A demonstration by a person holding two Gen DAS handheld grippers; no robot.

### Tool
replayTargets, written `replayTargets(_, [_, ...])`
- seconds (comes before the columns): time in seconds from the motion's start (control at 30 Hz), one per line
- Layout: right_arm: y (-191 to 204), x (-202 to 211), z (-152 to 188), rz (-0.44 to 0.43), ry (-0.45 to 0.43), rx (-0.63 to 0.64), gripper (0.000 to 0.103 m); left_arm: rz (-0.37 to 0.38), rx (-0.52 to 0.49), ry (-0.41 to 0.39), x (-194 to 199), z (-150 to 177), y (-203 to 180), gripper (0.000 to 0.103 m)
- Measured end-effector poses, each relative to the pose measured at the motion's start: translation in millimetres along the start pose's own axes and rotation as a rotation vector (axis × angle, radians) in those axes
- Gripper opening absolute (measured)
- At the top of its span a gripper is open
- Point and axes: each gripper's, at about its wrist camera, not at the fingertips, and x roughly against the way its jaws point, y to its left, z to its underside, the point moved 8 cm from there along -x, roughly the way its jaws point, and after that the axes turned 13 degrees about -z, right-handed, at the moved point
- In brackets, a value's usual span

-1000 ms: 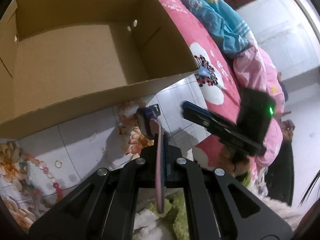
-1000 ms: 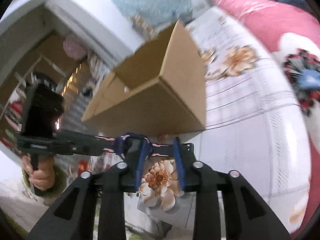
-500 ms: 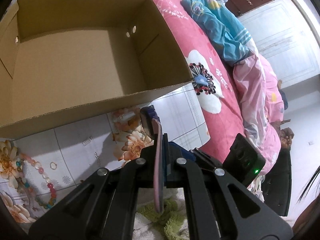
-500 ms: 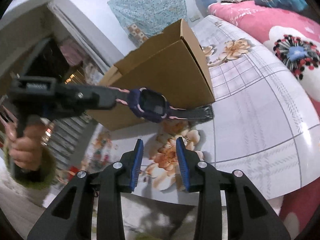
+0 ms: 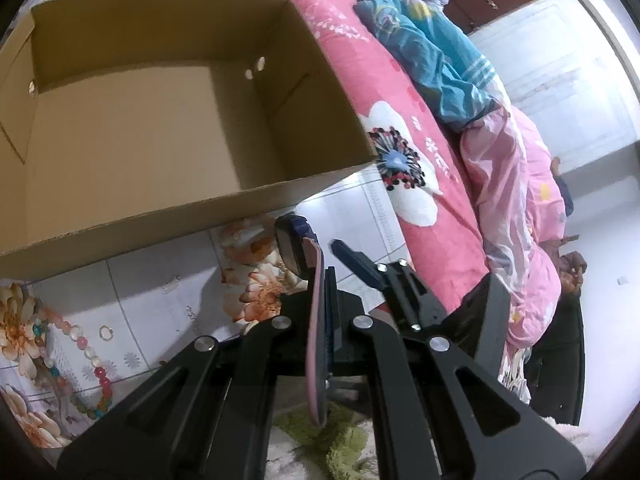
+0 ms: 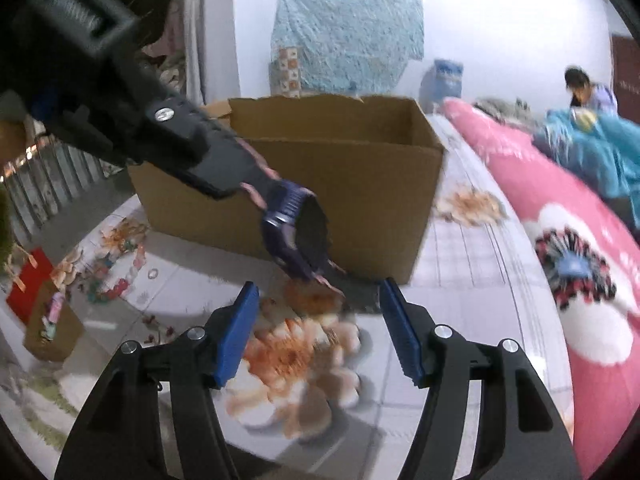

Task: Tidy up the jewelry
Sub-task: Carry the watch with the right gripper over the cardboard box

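The left tool (image 5: 320, 280) is clamped on the pink strap of a purple child's wristwatch with a dark round face (image 6: 298, 230). The watch hangs in the air in front of the near wall of the open brown cardboard box (image 6: 336, 184), above the floral-printed covering (image 6: 480, 280) the box stands on. The right tool (image 6: 320, 320) sits just below the watch; its blue-padded jaws are opening and nothing is between them.

Procedure for the step in hand, judged to be depositing the watch in the box:
1. Maintain the left tool's grip on the strap; the pads hold a thin band edge-on, so avoid twisting.
2. Lift until the dangling watch case clears the box rim.
3. Carry it over the box interior, then release.
4. Keep the right tool clear of the free strap end.

Orientation: in the right wrist view the watch's long axis runs along the strap, from upper left at the left tool down to lower right. The case hangs at mid-length, its face turned toward the lower right. The free strap end points down toward the covering.

A bead bracelet (image 5: 80, 360) and a small ring (image 5: 105, 332) lie on the covering, left of the box front.
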Motion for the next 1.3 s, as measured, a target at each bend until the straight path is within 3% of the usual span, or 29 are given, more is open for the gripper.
replayTargets(0.13, [8,8,-18,0.056,-0.092,0.057,0.061,0.031,-0.061,-0.012,9,3,-20,0.002])
replayTargets(0.27, [2,27,-31,0.089,-0.175,0.025,0.058,0.081,-0.13,-0.05,29,6,-41,0.002])
replayTargets(0.47, [-5,58,-63,0.126,-0.245,0.032,0.031,0.082,-0.201,-0.166,74,-2,-54,0.002])
replayTargets(0.53, [-4,64,-82,0.123,-0.257,0.061,0.023,0.081,-0.2,-0.205,90,-10,-50,0.002])
replayTargets(0.77, [10,36,-155,0.177,-0.203,0.334,0.021,0.084,-0.15,-0.313,135,-52,-22,0.002])
replayTargets(0.87, [13,1,-178,0.167,-0.122,0.447,0.02,0.055,-0.102,-0.323,137,-77,6,0.002])
replayTargets(1.1, [9,-112,-195,0.085,0.202,0.582,0.018,-0.023,0.031,-0.26,97,-137,89,0.005])
replayTargets(1.17, [9,-142,-193,0.048,0.308,0.591,0.018,-0.087,0.054,-0.259,88,-150,115,0.009])
replayTargets(1.23, [9,-171,-188,0.007,0.412,0.576,0.017,-0.222,0.089,-0.294,83,-163,147,0.027])
replayTargets(1.3, [7,-200,-178,-0.016,0.522,0.565,0.016,-0.268,0.138,-0.323,86,-170,170,0.033])
